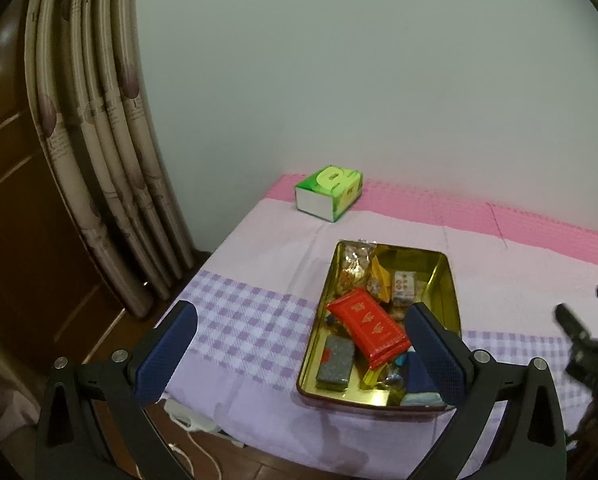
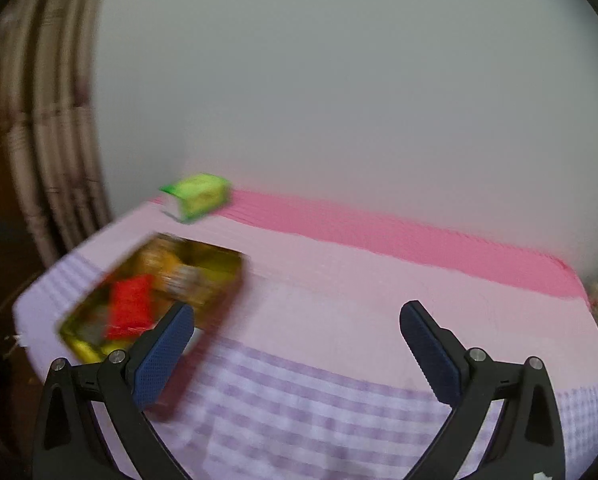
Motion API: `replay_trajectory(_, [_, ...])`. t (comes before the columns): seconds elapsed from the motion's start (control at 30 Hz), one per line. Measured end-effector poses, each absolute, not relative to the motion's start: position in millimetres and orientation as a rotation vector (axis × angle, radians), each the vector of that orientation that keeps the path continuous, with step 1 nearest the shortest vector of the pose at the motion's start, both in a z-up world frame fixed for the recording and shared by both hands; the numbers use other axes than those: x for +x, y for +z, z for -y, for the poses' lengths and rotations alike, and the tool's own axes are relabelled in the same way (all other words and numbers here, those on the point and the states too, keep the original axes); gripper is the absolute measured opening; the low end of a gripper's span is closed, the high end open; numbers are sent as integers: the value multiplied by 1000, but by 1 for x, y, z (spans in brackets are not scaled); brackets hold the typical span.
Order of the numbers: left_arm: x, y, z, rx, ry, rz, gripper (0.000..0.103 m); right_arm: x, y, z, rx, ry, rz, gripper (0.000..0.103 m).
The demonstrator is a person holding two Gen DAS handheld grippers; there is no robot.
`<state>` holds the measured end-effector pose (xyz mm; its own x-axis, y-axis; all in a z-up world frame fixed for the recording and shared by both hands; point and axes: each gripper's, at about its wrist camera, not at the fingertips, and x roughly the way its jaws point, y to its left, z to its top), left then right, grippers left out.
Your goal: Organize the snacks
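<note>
Surface: a counter [image 1: 259, 240] under a cloth of pale pink, with a brighter pink band along the far wall and lilac checks toward the near edge.
Landmark: a gold metal tin [image 1: 449, 280], open and rectangular, lying flat on the cloth.
Snacks in the tin: a red packet [image 1: 369, 328] lies slantwise across the middle; a grey packet [image 1: 335, 364] sits in the near left corner; a clear bag of golden pieces [image 1: 353, 266] and a yellow wrapper [image 1: 381, 280] fill the far left end; a small pale box [image 1: 403, 288] sits right of them. Small wrapped sweets lie along the near end.
Beyond the tin: a green tissue box [image 1: 329, 194] stands well apart, near the wall.
Left of the counter: folded patterned curtains [image 1: 99, 152].
Left gripper [image 1: 301, 354]: fingers wide apart, holding nothing; the right finger overlaps the tin's near right corner in view, the left finger is over the checked cloth left of the tin.
Right gripper [image 2: 297, 354]: fingers wide apart and empty, over bare cloth right of the tin; this view is badly blurred, with the tin [image 2: 235, 268] at its left.
</note>
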<state>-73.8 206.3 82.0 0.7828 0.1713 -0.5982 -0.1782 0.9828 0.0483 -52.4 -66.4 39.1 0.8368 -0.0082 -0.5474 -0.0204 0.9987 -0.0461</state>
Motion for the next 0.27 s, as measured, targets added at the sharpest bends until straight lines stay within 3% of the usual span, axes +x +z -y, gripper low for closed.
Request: replay_trajectory(0.27, [-58,67,-210,-20,209,-742,103,-31,-1,166,0,-151,-701,102])
